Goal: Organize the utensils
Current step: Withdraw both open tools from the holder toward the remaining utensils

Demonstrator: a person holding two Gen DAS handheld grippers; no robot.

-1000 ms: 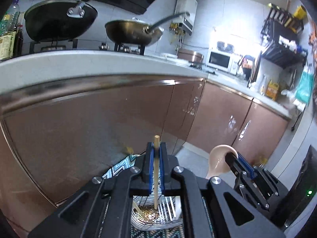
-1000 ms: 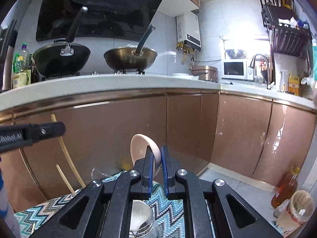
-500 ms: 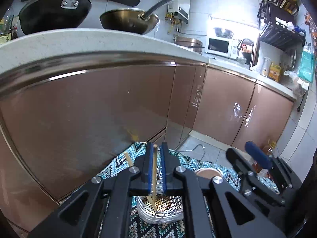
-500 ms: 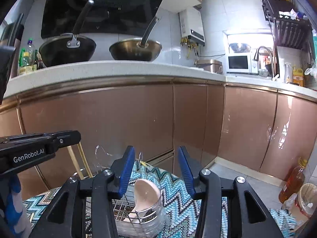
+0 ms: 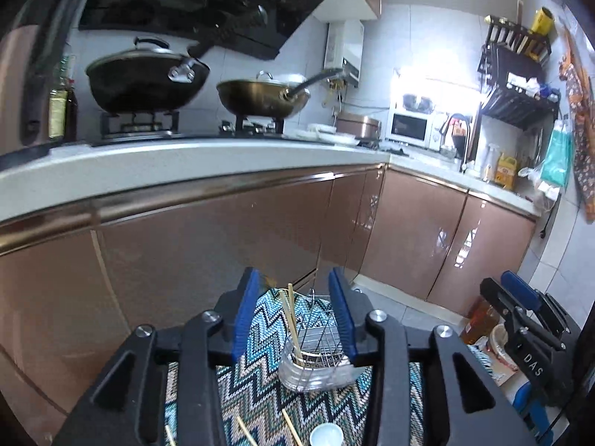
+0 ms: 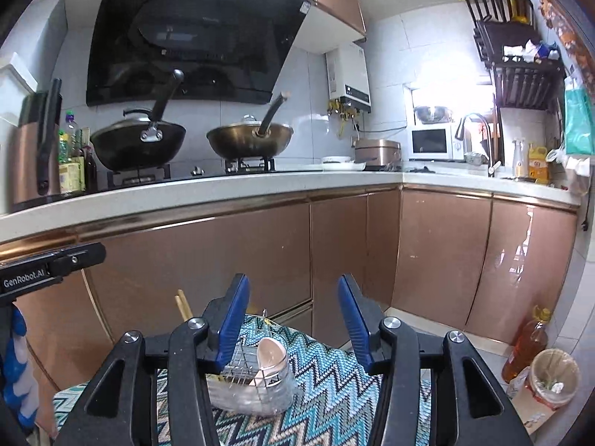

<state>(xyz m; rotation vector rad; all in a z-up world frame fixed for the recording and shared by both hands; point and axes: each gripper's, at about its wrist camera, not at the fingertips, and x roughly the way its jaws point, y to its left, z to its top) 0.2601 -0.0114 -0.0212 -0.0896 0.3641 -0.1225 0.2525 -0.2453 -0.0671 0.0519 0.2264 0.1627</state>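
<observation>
A wire utensil caddy on a clear base (image 5: 316, 356) stands on a zigzag-patterned cloth (image 5: 260, 401). Wooden chopsticks (image 5: 292, 319) stand in it, leaning left. My left gripper (image 5: 295, 312) is open and empty above the caddy. In the right wrist view the caddy (image 6: 253, 375) holds a pale ceramic spoon (image 6: 273, 353), and the chopstick tops (image 6: 183, 303) show behind my left finger. My right gripper (image 6: 290, 319) is open and empty above it. It also shows at the right edge of the left wrist view (image 5: 520, 319).
Loose chopsticks (image 5: 245, 431) and a small white cup (image 5: 326, 435) lie on the cloth near the front. Brown cabinet doors (image 6: 223, 260) and a counter with two woks are behind. An oil bottle (image 6: 528, 345) and a bin (image 6: 554, 375) stand on the floor at right.
My left gripper opened and let the chopstick drop into the caddy. My right gripper, after dropping the spoon in, stayed open. Both grippers have risen and drawn back.
</observation>
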